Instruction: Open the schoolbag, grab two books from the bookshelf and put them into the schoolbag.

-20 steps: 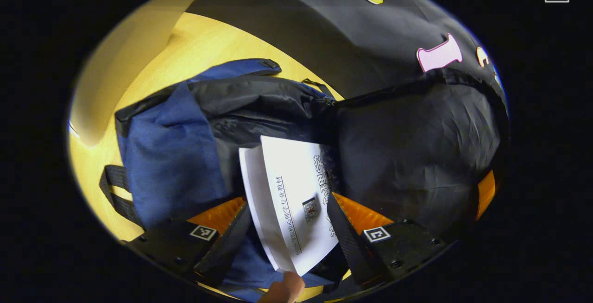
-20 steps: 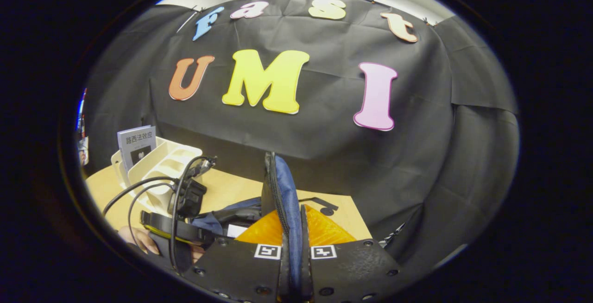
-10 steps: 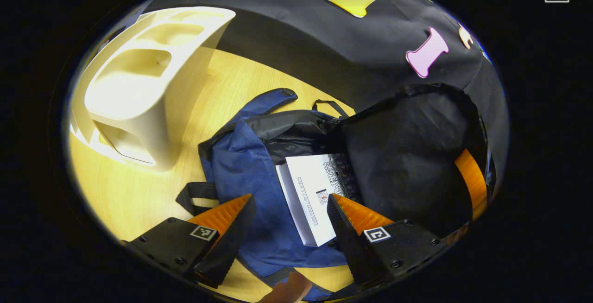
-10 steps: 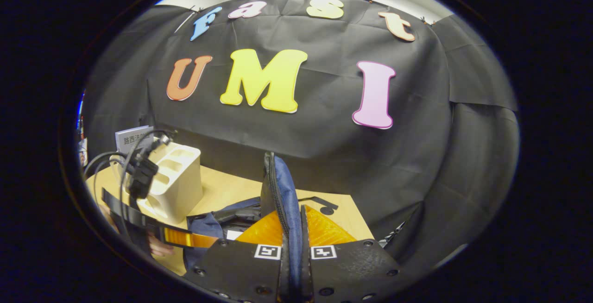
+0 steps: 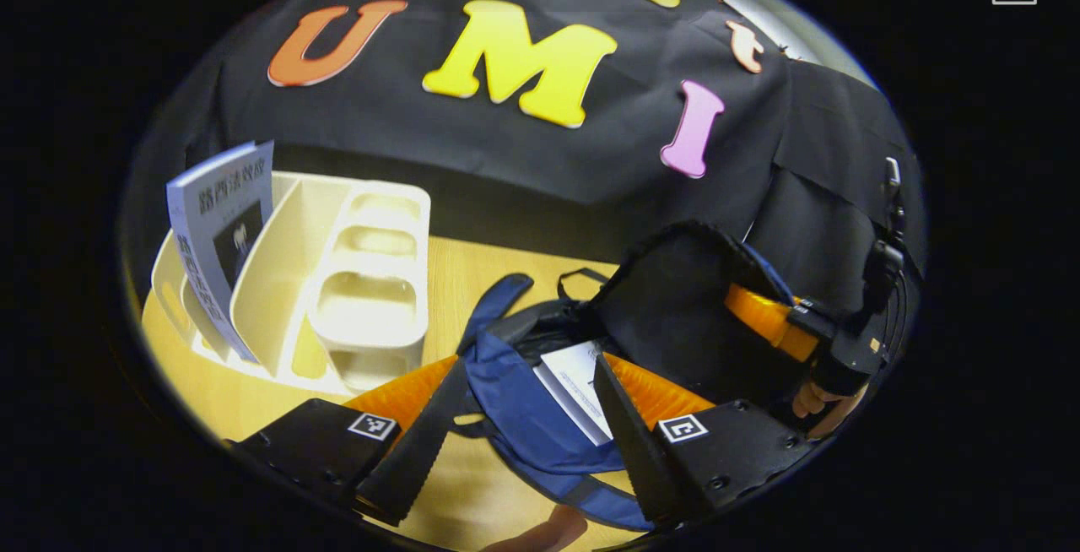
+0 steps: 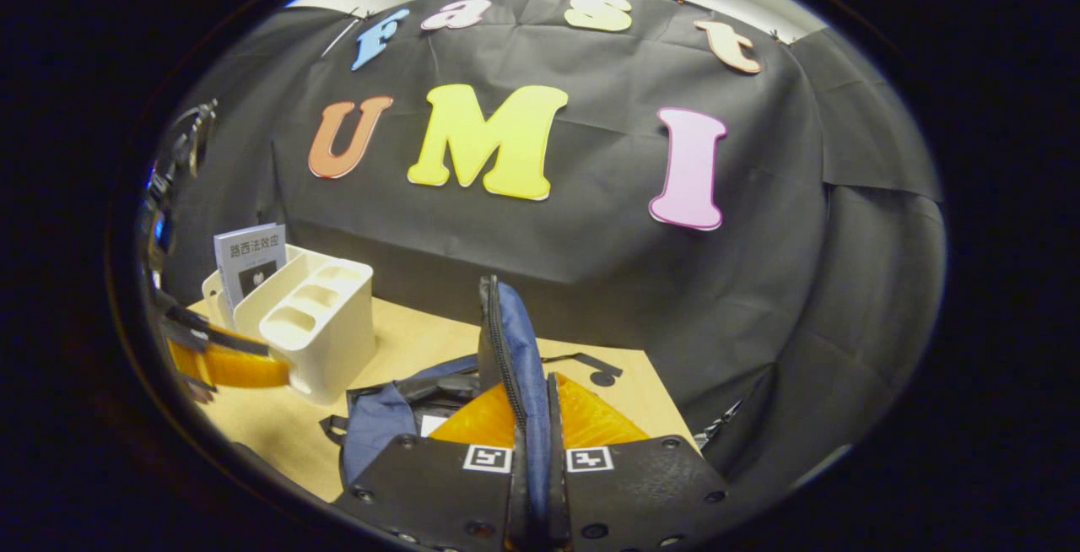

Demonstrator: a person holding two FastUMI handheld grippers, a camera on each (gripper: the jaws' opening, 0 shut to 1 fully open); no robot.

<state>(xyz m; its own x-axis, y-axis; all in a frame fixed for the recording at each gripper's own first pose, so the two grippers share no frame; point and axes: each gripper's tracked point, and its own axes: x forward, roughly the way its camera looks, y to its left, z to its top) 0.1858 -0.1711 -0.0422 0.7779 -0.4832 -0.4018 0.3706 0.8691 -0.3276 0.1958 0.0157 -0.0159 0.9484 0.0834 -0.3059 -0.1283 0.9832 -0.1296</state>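
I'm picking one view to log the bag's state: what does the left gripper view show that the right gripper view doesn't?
Left gripper view alone: the black inside of the flap, a hand holding the right hand-held gripper.
Right gripper view alone: that gripper shut on the blue schoolbag flap's zipper edge.
Both: white book inside the blue schoolbag, cream plastic bookshelf, grey book.
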